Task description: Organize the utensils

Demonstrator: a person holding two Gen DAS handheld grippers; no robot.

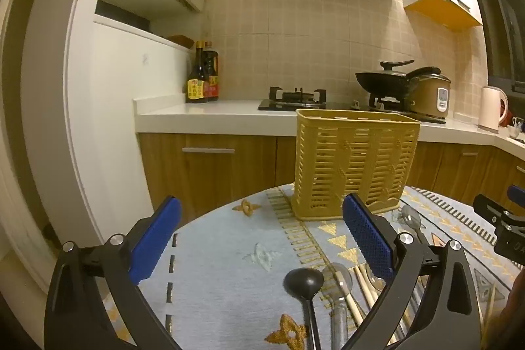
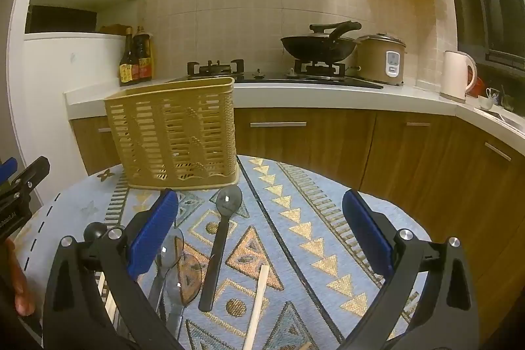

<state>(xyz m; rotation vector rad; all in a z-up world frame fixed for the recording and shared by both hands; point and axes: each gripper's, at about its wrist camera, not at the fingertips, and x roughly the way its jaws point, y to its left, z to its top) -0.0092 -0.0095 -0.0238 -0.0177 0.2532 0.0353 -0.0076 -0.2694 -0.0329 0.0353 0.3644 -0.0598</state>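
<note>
Utensils lie loose on the patterned tablecloth (image 2: pixel 328 218), in front of the yellow slotted caddy (image 2: pixel 174 133), which stands upright at the far side of the table and looks empty (interior only partly visible through the slots).

Key relation: the black spoon (image 2: pixel 218 248) lies just below and ahead of the right gripper (image 2: pixel 261 238), between its fingers in the right wrist view, bowl toward the caddy, handle toward the person. Its long axis runs roughly along the gripper's pointing direction, so the fingers would straddle it across the handle. The right hand seems nearer to it. The black ladle (image 1: pixel 303 282) sits under the left gripper (image 1: pixel 262 246), handle also running back toward the person.

Count, as far as visible: one black spoon, one black ladle, two clear spoons (image 2: pixel 178 271) overlapping beside the black spoon, at least three wooden chopsticks (image 2: pixel 257 304) (one lies apart on the right, the others are partly hidden by gripper frames, so the count is uncertain), one caddy.

Both grippers are spread wide with nothing between the pads, hovering above the table, tilted slightly down. Nothing is in the caddy yet, judging by the slots.
</note>
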